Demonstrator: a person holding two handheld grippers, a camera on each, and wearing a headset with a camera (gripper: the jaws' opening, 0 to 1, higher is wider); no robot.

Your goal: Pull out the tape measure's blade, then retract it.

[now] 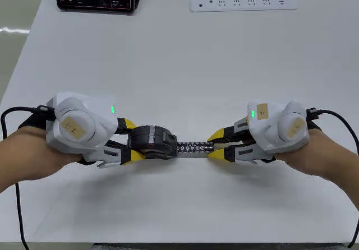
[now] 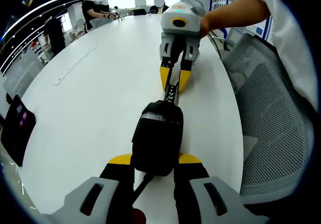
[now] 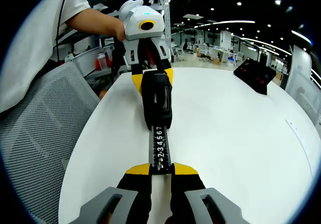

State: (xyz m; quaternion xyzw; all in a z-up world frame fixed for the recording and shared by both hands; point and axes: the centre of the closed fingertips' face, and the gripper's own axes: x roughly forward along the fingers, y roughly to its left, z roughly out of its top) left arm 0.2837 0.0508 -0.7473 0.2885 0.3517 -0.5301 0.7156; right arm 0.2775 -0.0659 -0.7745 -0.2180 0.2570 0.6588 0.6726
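Black tape measure case (image 1: 152,142) is clamped in my left gripper (image 1: 131,140), right gripper (image 1: 215,144) pinching the short pulled-out blade (image 1: 194,147); its hook end's hidden between the jaws.

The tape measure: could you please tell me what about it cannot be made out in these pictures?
- The blade hook: right gripper view, hidden between the right tool's jaws.
- The case rear: left gripper view, covered by the left tool.
- The blade numbers: head view, too small to read.
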